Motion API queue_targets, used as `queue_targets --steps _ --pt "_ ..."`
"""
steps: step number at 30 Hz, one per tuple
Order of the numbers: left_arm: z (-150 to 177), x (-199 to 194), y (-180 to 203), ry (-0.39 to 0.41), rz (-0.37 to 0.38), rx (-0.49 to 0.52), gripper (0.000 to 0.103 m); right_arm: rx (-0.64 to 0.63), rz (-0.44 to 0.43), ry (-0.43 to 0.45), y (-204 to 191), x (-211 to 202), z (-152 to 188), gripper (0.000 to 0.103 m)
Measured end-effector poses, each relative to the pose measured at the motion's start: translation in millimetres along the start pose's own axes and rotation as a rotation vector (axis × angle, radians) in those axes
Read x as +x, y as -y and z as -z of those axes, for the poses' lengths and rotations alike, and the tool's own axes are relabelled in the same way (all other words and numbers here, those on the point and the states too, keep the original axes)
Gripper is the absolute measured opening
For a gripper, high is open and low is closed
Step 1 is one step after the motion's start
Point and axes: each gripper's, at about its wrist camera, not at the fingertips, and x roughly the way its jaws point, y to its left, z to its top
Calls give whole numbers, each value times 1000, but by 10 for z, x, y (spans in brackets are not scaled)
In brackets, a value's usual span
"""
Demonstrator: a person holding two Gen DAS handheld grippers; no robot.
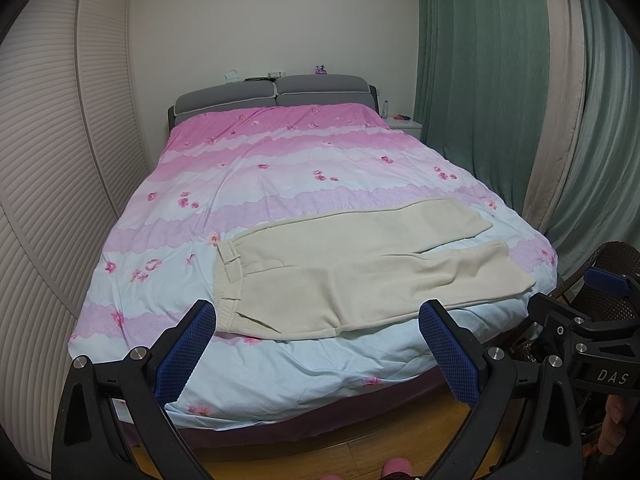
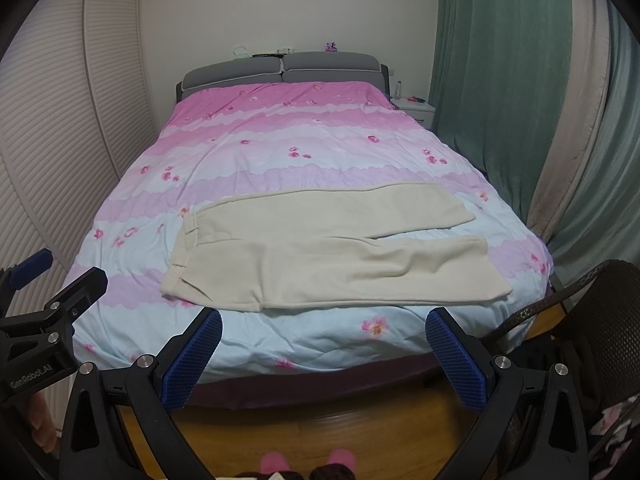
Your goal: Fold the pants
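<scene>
Cream pants lie spread flat across the foot of the bed, waistband to the left, both legs stretching right. My left gripper hangs open over the bed's foot edge, its blue pads short of the waistband end. My right gripper is open too, held back from the near leg, with nothing between its pads. Each gripper shows at the side of the other's view: the right one, the left one.
The bed's pink and blue floral cover has a grey headboard behind it. A louvred wardrobe stands left, green curtains right, with a white nightstand. A dark wicker chair is at right. Wooden floor and pink slippers lie below.
</scene>
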Motion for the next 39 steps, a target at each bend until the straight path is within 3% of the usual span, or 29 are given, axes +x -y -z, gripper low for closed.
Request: queue_targets --steps 17,23,27,30,33,39 --pt "19 116 -97 -17 1 -4 103 -10 -1 -20 -116 90 -9 103" --pt "194 393 -255 -65 -55 -33 103 -1 -10 -23 -197 242 5 103" --pt "390 707 -435 -130 -83 -75 103 5 -14 -38 -247 522 124 103" --pt "493 975 -552 -163 -87 -97 103 6 -31 -96 -257 887 237 103" --pt "565 1330 -661 -208 -128 -107 103 11 -41 -137 -232 1242 320 103" --pt "603 2145 -891 -324 -127 -196 102 52 -100 -236 -96 2083 351 102"
